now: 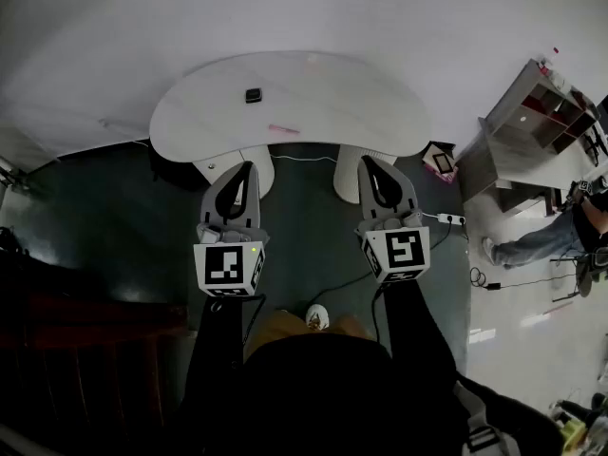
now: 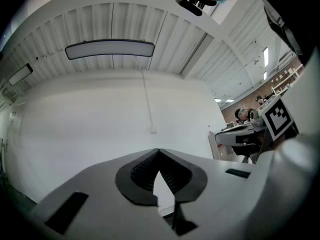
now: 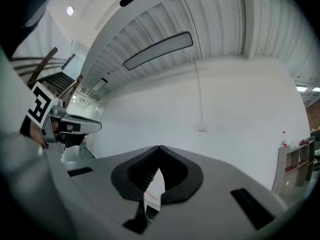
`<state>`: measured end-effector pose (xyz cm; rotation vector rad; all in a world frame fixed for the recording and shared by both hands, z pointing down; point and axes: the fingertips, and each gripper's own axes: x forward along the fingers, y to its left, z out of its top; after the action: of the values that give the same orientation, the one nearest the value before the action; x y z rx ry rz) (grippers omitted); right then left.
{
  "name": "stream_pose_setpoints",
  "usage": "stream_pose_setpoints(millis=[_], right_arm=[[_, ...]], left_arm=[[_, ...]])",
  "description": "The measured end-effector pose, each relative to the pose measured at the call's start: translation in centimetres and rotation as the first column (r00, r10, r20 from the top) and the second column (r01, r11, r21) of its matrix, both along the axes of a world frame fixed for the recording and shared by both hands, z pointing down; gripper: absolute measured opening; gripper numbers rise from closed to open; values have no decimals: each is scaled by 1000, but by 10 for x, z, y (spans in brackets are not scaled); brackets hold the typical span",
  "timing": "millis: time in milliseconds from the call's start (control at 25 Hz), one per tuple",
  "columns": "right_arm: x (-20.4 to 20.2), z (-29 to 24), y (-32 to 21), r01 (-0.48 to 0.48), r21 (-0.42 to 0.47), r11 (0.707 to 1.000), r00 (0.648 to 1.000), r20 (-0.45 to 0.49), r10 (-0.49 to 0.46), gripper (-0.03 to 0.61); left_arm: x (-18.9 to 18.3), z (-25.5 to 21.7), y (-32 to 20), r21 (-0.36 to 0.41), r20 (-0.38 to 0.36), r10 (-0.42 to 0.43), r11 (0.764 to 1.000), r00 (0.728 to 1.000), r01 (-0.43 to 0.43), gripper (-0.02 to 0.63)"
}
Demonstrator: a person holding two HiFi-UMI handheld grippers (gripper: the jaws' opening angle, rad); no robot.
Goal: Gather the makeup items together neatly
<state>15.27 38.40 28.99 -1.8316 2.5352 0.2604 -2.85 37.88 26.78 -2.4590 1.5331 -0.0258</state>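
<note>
— Left gripper (image 1: 249,165) and right gripper (image 1: 367,161): how do the jaws stand?

— Both are clenched on nothing. In each gripper view the dark ribbed pads meet at the tip, with white wall beyond. They hang side by side in the air on the near side of the table (image 1: 380,112), tips pointing toward it and clear of it.

— Where are the makeup items?

— On the white, kidney-shaped tabletop, well apart from both grippers. A small black item (image 1: 253,95) lies toward the far left. A slim pink item (image 1: 283,129) lies nearer the front edge, a little to its right. The two are near each other but not touching.

— Any brand or label to read?

— Both items are too small in the head view for print to be made out. The only marking that shows is the black-and-white square pattern on each marker cube (image 1: 228,266), and that is a pattern, not lettering.

— What is cut off or unclear?

— The table's pedestals sit partly behind the grippers. At the right edge a person (image 1: 541,240) in jeans is cut by the frame, beside a shelf unit (image 1: 546,112). A power strip (image 1: 446,218) lies on the floor near the right pedestal. Through the slit under the right gripper's tips a white sliver with a pink line shows; I cannot tell what it is.
</note>
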Motion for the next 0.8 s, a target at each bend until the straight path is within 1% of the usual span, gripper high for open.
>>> stream_pose_setpoints(millis=[120, 360, 560, 800], right_arm=[[2, 2, -1, 0, -3, 1000, 1000, 17, 1, 28], [5, 4, -1, 3, -4, 1000, 1000, 17, -3, 28], [11, 2, -3, 3, 5, 1000, 998, 56, -3, 28], [9, -3, -12, -3, 20, 1000, 998, 63, 2, 28]], left_arm=[[1, 0, -1, 2, 3, 0, 1000, 1000, 0, 15], [8, -1, -2, 1, 6, 13, 1000, 1000, -13, 15], [9, -8, -4, 7, -2, 3, 1000, 1000, -3, 15], [7, -11, -10, 13, 0, 10, 1000, 1000, -10, 15]])
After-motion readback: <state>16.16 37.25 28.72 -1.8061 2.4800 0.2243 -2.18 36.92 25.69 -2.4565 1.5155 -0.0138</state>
